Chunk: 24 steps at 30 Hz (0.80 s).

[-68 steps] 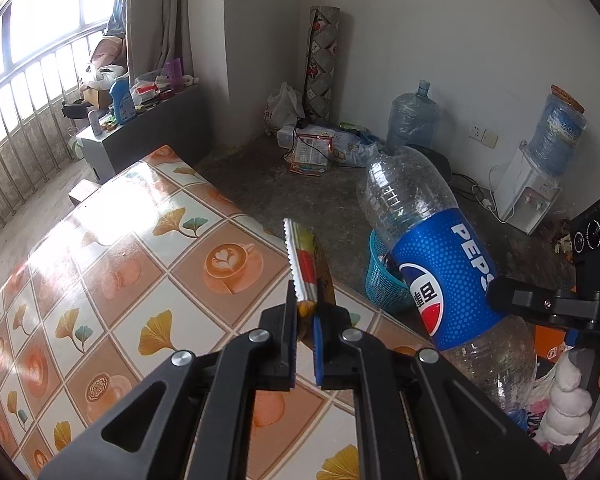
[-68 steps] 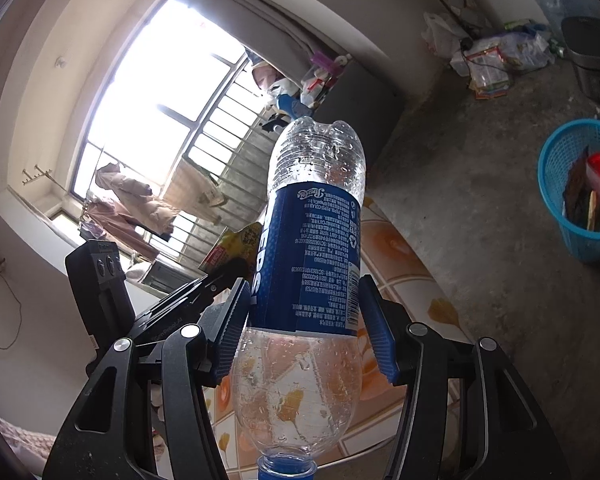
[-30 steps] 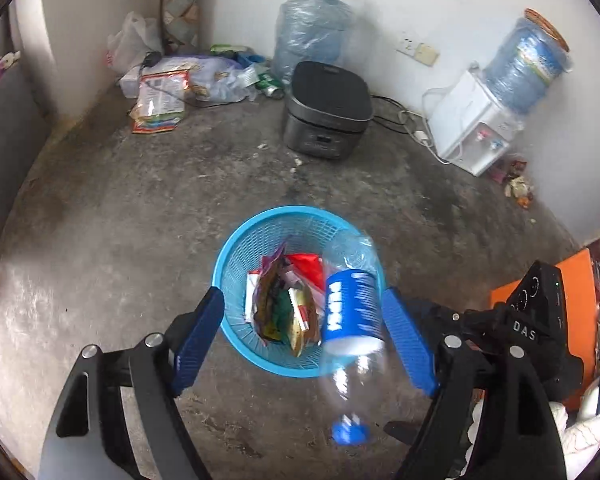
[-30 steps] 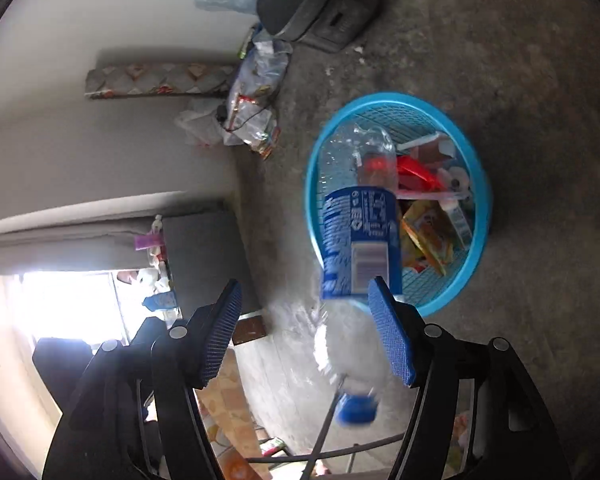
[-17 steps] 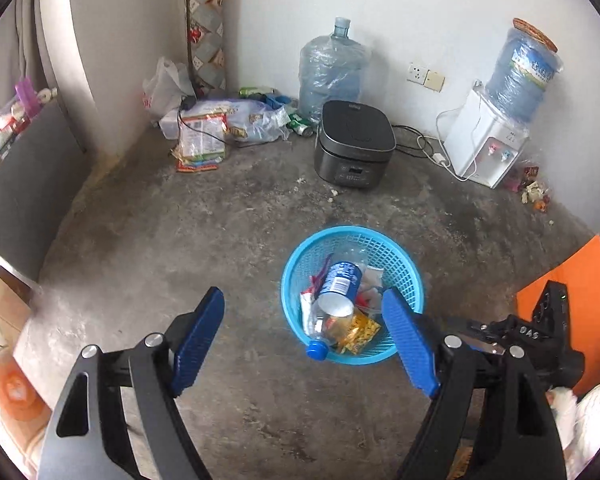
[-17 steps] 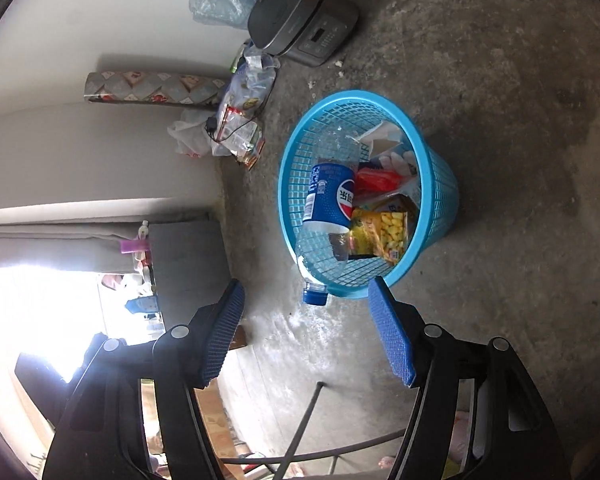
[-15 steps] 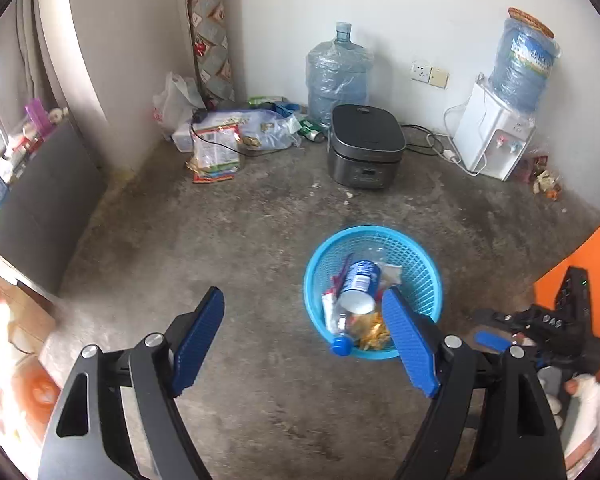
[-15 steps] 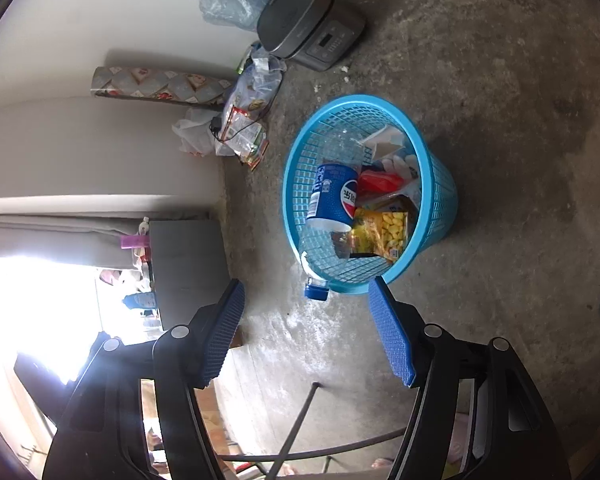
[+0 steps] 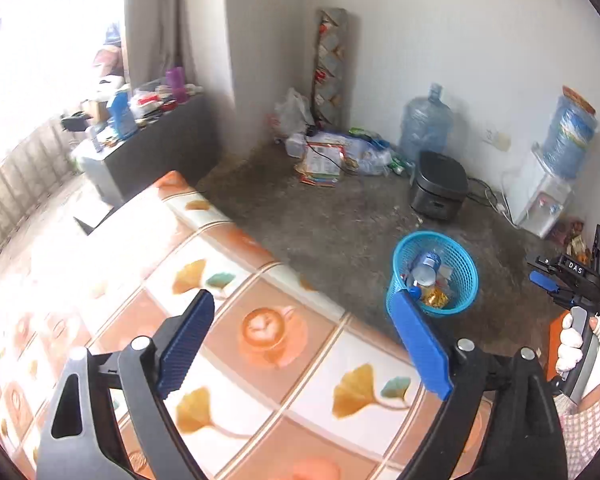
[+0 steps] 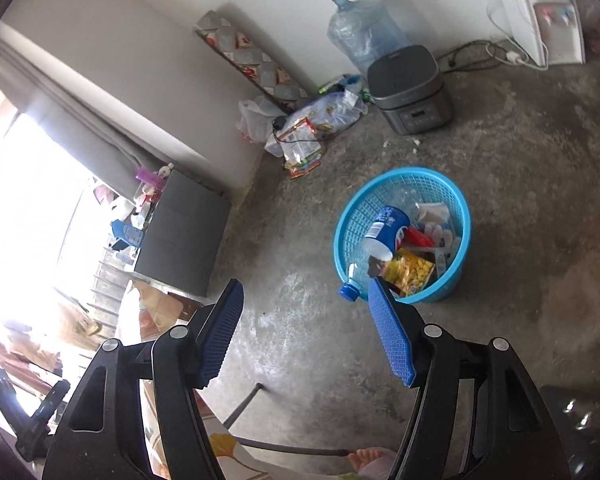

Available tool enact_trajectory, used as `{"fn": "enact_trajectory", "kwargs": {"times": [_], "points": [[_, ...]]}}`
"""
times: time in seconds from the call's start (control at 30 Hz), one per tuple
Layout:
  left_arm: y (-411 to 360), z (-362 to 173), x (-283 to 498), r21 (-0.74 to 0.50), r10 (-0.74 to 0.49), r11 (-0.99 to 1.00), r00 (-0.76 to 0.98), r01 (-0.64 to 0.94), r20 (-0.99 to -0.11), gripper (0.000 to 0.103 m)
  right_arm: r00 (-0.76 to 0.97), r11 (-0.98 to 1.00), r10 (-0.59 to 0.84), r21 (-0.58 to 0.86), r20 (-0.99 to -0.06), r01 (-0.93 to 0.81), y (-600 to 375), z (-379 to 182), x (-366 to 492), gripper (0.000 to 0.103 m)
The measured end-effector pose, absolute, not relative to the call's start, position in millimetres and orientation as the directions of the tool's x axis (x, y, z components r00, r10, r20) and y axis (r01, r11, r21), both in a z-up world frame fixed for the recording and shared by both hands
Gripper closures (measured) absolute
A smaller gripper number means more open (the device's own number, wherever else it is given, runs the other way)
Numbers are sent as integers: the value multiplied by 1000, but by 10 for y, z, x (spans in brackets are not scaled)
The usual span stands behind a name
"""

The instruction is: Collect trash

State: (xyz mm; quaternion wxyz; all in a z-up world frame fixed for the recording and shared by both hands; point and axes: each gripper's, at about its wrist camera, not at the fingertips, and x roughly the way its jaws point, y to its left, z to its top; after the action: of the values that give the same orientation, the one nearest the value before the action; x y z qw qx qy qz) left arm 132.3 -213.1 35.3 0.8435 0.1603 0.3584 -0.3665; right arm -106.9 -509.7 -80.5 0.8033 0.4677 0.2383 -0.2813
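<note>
The round blue plastic mesh basket (image 10: 452,280) is seen standing on the bare concrete floor, well apart from the tiled-pattern surface (image 9: 260,344). Inside it a clear plastic cola bottle with a blue label (image 10: 384,228) lies tilted, its blue cap (image 10: 348,291) poking over the near rim, beside a yellow snack wrapper (image 10: 410,270) and other packets.

The left gripper (image 9: 304,344) is held over the surface near its floor-side edge; its fingers are opening wide, and nothing is seen between them. The right gripper (image 10: 304,332) is aimed at the floor just short of the basket, its fingers set moderately apart and empty.

The bottle is judged light, hollow and easily dented, with a smooth, slippery wall; a hold across the labelled middle would likely be firmest. The wrappers are judged thin, limp and crinkly, best pinched at an edge. No further trash can be made out on the visible part of the surface.
</note>
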Motion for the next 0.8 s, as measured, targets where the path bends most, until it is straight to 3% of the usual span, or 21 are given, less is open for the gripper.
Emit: {"fn": "enact_trajectory", "kwargs": {"times": [0.17,0.3,0.47,0.6,0.8], "points": [[-1288,551,1041,-42,-421,845,615,533,-667,6,735,587,-267,500,-623,637,-4667,-359,-860,37],[-939,610,822,-39,-280,940,703,339,-654,6,759,734,-308,365,-573,573,-4148,29,-722,25],[-761,636,491,27,-151,976,763,215,-629,6,820,857,-344,204,-458,473,-3425,456,-685,8],[-620,668,243,55,-124,980,797,193,-591,6,857,899,-393,54,-334,434,-2884,672,-747,8],[-418,675,25,54,-83,989,825,137,-559,6,896,925,-381,-110,-228,365,-2290,770,-798,8]]}}
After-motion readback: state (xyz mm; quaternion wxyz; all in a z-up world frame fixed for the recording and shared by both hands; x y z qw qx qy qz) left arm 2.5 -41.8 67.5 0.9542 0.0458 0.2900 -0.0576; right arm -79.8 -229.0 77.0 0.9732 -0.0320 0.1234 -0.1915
